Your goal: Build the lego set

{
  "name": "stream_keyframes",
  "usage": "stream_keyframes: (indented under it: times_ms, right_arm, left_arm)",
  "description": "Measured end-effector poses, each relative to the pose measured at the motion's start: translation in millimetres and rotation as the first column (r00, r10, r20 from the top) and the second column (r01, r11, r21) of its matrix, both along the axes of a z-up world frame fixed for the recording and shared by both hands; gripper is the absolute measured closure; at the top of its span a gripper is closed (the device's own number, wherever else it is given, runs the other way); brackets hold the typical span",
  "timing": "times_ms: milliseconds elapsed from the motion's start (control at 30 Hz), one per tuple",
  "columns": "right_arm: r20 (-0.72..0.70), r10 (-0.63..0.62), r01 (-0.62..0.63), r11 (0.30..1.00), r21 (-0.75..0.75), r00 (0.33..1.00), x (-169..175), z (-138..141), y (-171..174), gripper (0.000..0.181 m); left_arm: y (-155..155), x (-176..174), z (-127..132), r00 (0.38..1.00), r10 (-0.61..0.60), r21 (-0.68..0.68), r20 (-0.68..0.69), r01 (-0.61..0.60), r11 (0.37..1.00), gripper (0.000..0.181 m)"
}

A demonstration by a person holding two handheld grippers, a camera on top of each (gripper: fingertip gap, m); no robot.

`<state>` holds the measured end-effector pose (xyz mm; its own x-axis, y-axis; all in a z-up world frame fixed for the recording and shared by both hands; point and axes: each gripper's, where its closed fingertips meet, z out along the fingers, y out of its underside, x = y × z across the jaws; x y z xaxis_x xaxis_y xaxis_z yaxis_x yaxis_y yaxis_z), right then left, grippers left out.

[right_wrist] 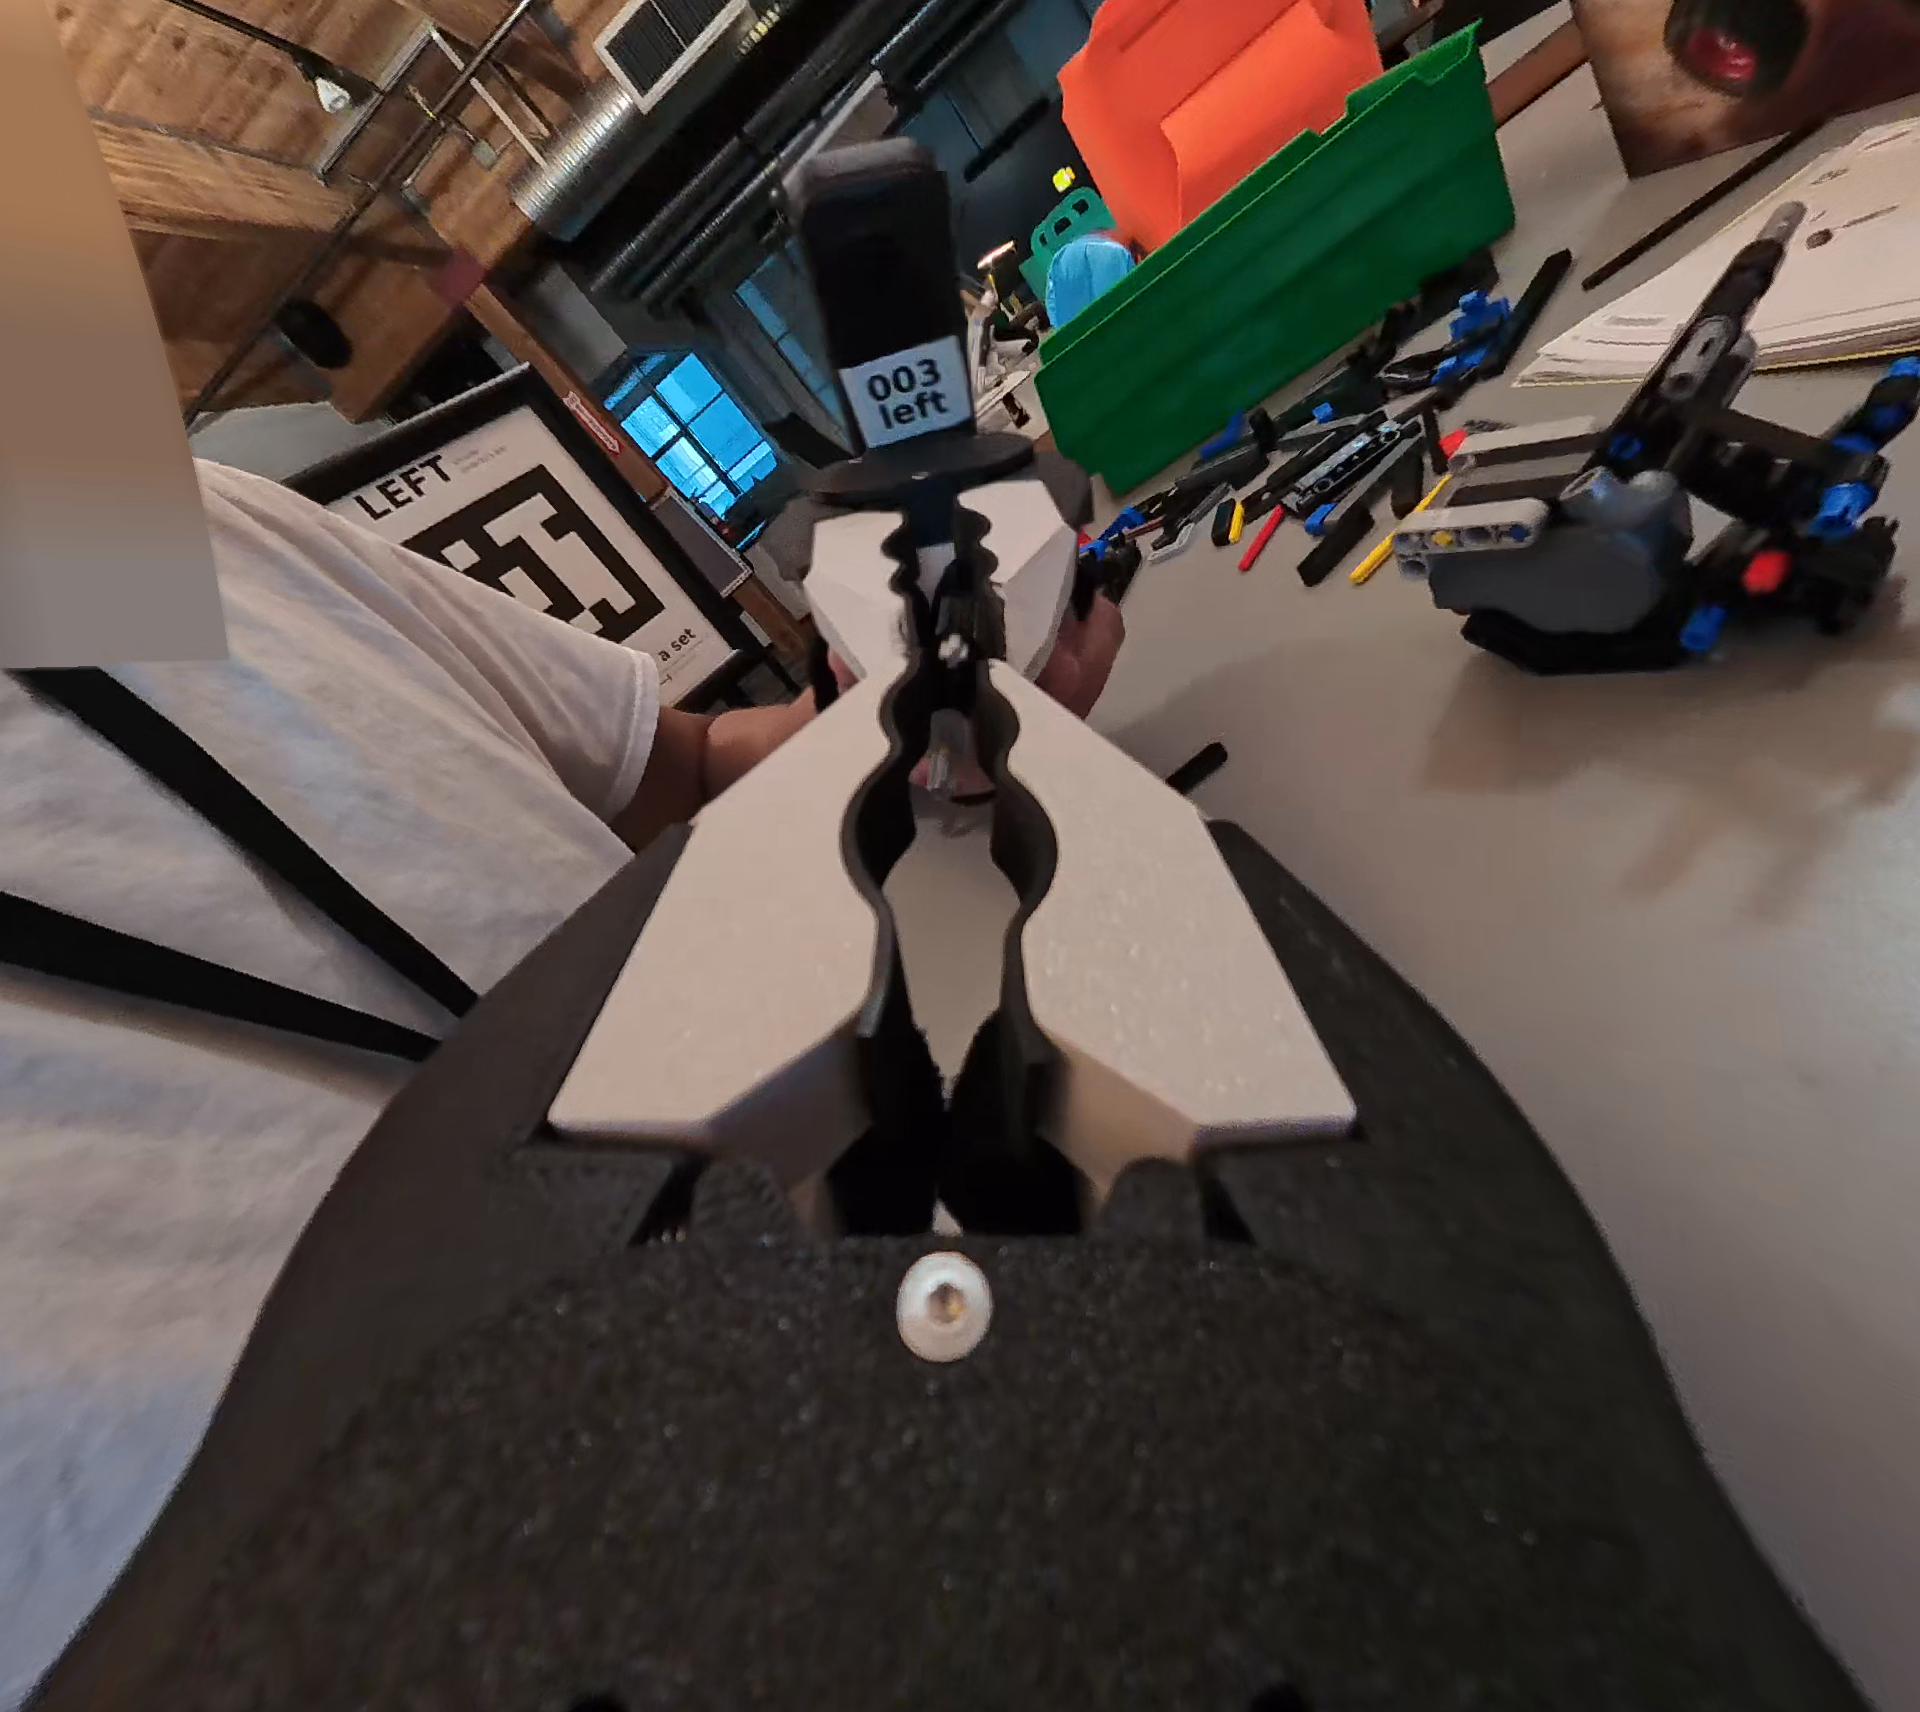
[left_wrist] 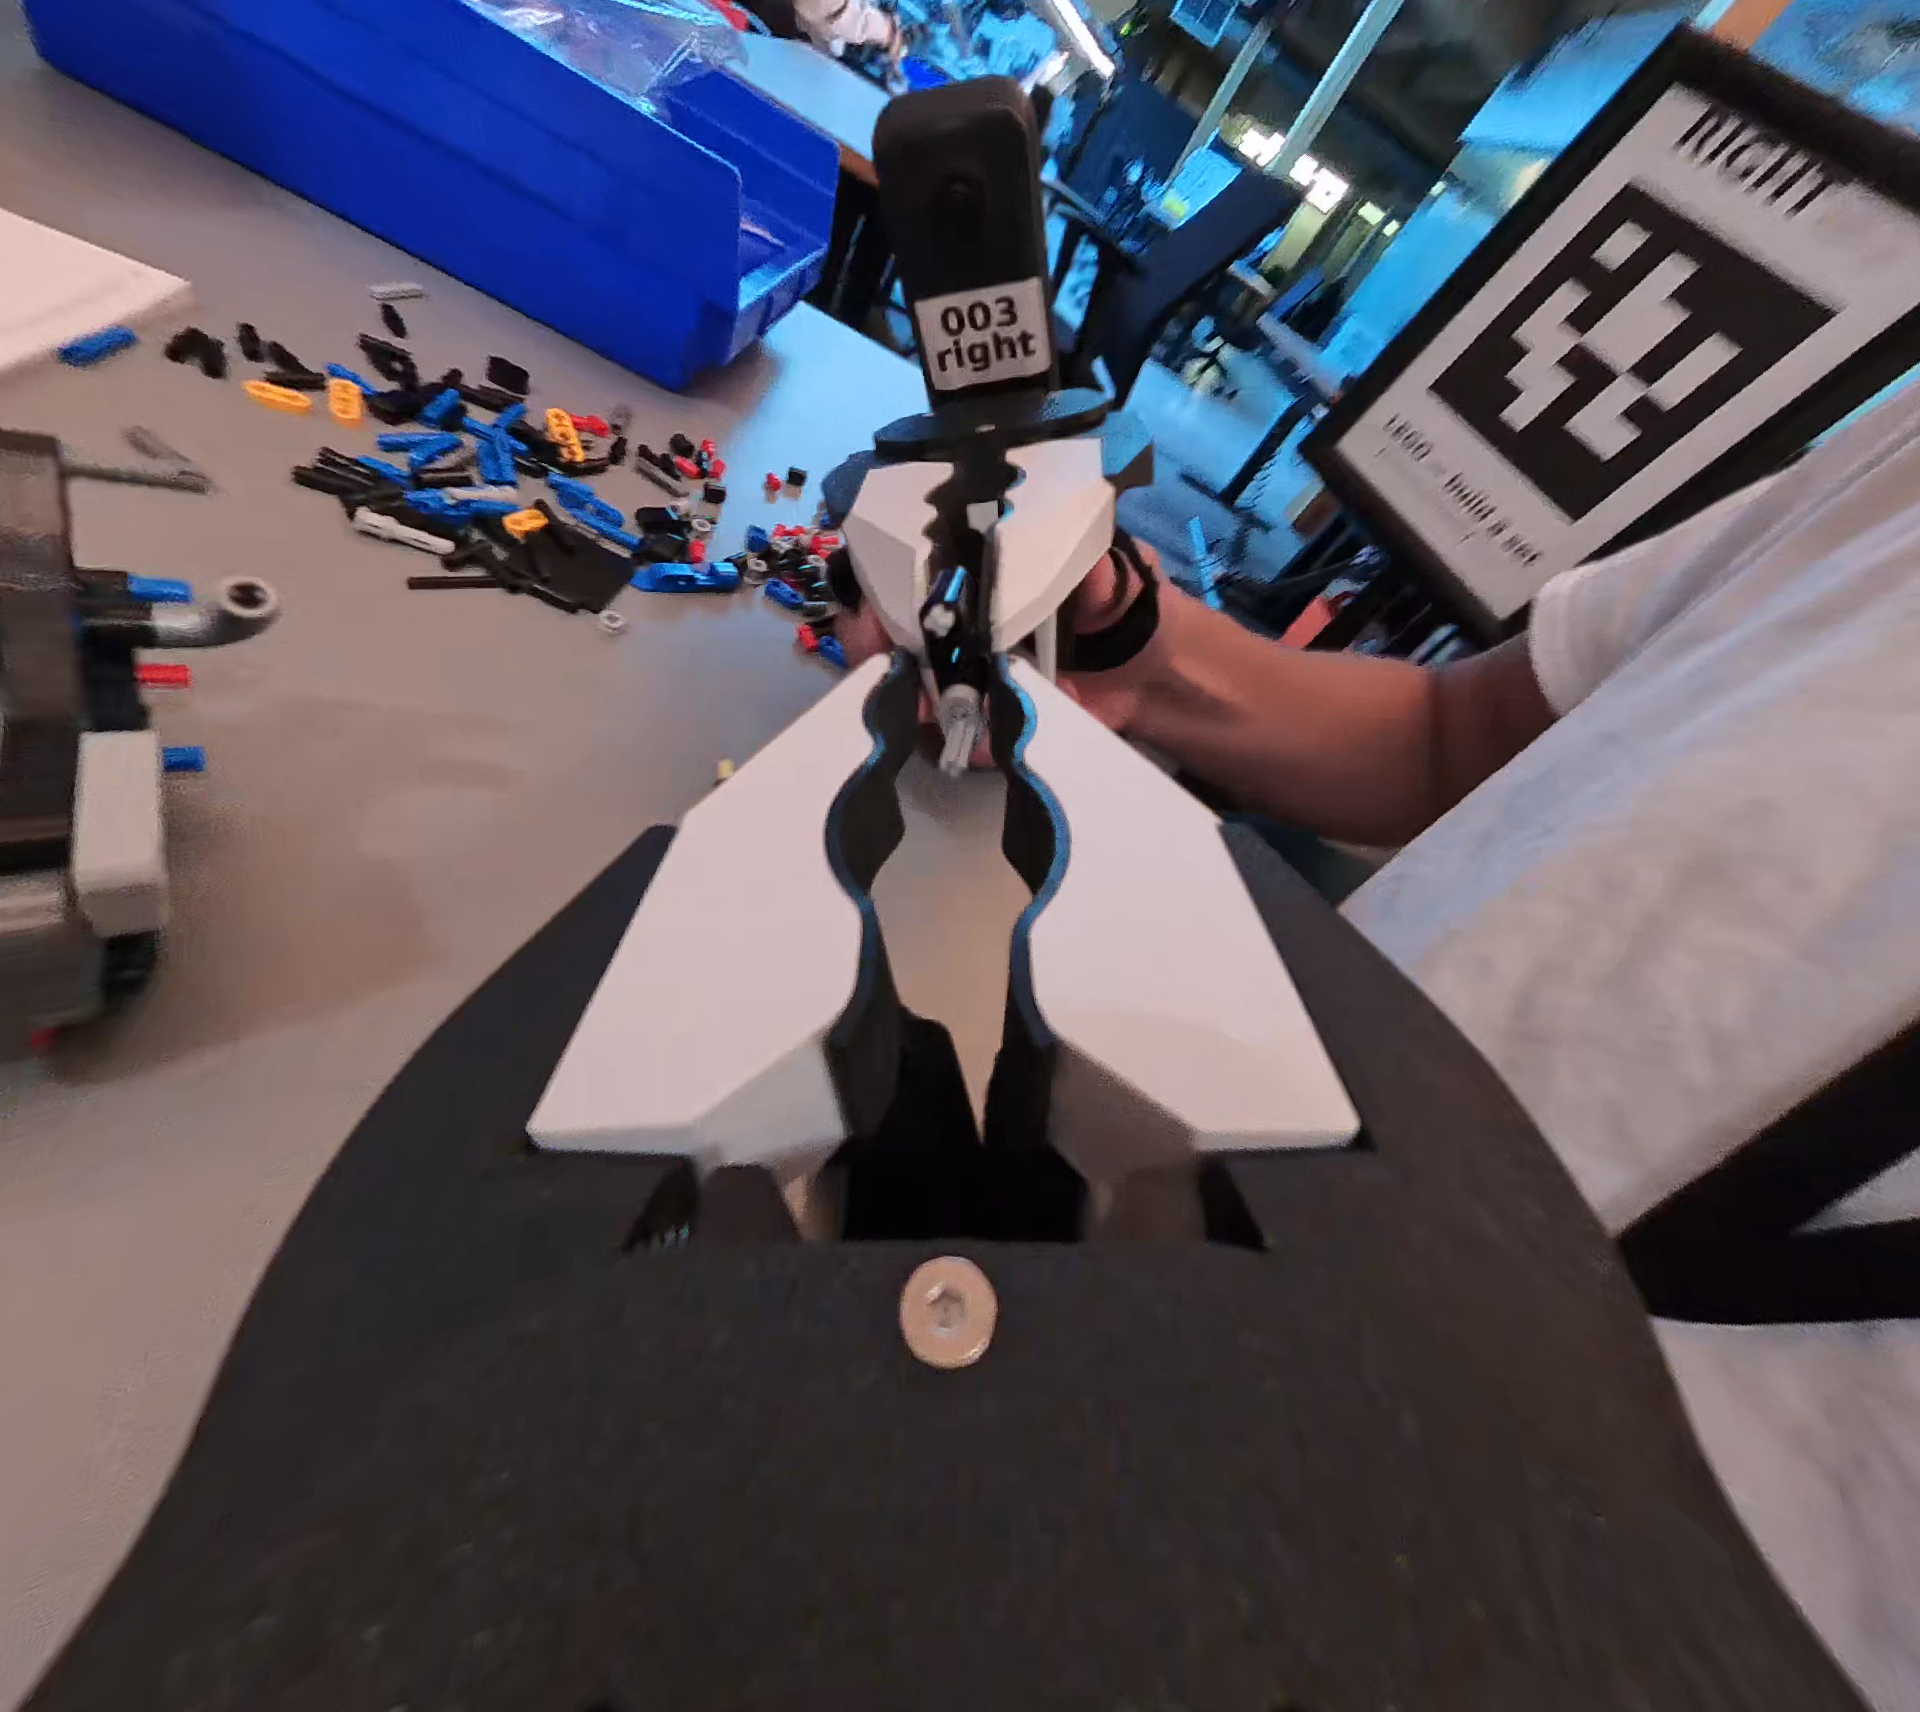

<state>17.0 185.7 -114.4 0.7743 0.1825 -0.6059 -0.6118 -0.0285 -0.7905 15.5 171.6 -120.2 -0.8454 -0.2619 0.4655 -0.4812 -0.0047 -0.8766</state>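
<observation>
The left gripper point(left_wrist: 951, 675), white fingers with wavy black pads, meets the right gripper point(left_wrist: 961, 623) tip to tip; both jaws pinch one small black-and-grey pin assembly point(left_wrist: 954, 696) above the grey table point(left_wrist: 416, 779). Each camera stem bears a white printed label. Loose bricks point(left_wrist: 499, 478) lie blurred beyond.

The smooth grey tabletop point(left_wrist: 436, 789) bears scattered small plastic Lego pieces point(left_wrist: 499, 478) (blue, black, yellow), a blue plastic bin point(left_wrist: 416, 104), a green plastic bin point(right_wrist: 1299, 291) and a half-built grey-and-black model point(right_wrist: 1662, 540).
</observation>
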Motion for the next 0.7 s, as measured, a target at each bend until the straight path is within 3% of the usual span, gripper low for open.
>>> stream_keyframes:
  times_ms: [133,400,700]
  right_arm:
    - [-0.002,0.018,-0.018,1.0,0.026,1.0,-1.5,5.2,-5.3,0.168]
    - [0.018,0.002,-0.002,1.0,-0.029,1.0,1.0,-0.2,-3.7,0.175]
    - [0.056,0.013,-0.012,1.0,-0.02,0.998,-6.2,2.0,-3.9,0.175]
  left_arm:
    - [2.3,-0.9,5.5,0.998,-0.028,-0.096,-0.061,0.022,0.995,0.176]
    - [-1.6,-4.3,-5.6,0.999,-0.02,0.021,0.026,0.019,1.0,0.175]
    - [-2.5,-8.8,1.5,0.997,-0.08,-0.033,-0.016,0.079,0.996,0.176]
